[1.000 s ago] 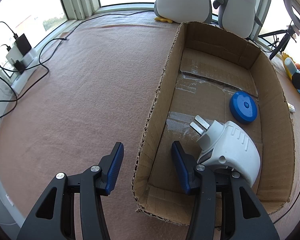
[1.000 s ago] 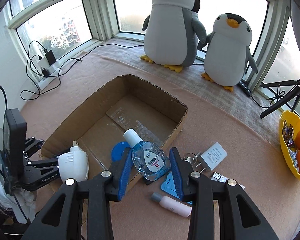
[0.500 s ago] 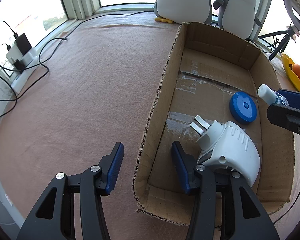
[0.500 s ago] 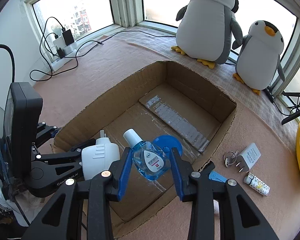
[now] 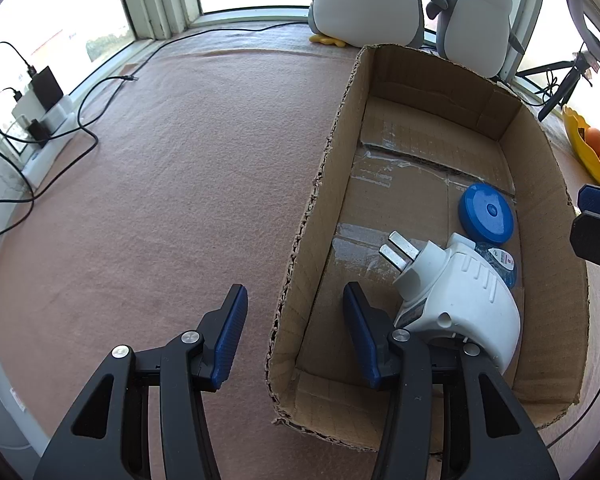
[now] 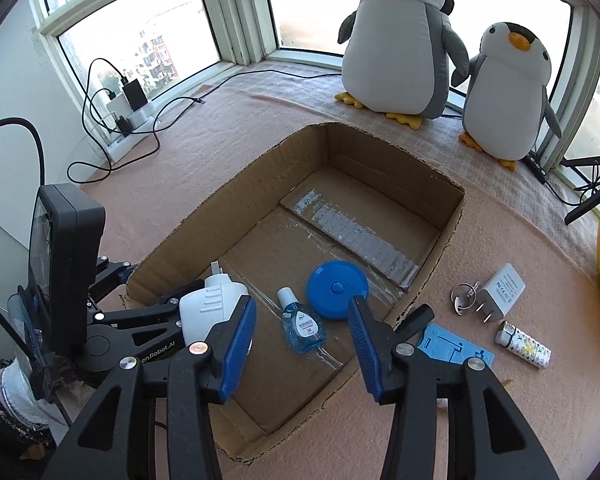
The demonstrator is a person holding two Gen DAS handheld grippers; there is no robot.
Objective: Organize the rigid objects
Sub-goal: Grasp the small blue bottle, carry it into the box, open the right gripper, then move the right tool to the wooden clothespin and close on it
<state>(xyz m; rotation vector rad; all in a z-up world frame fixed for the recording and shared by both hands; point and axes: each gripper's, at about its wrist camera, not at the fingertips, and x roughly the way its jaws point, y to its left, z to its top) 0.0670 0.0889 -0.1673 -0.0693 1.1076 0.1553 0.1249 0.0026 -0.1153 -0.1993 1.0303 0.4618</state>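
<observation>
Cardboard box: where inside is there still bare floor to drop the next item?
The far half of the cardboard box, beyond the blue round case, is bare apart from tape strips. The near end is crowded: white plug-in device, eye-drop bottle and case sit together there.

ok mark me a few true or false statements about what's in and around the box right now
1. The blue disc lies inside the cardboard box. True.
2. The eye-drop bottle stands upright on the carpet outside the box. False: it lies on its side on the box floor, beside the disc.
3. The white charger and the keys lie outside the box. True.
4. The right claw is clamped on the bottle. False: its pads are clear of the bottle and its jaws are opening.
5. The box is empty apart from the disc. False: the bottle and a white plug are in it too.
</observation>
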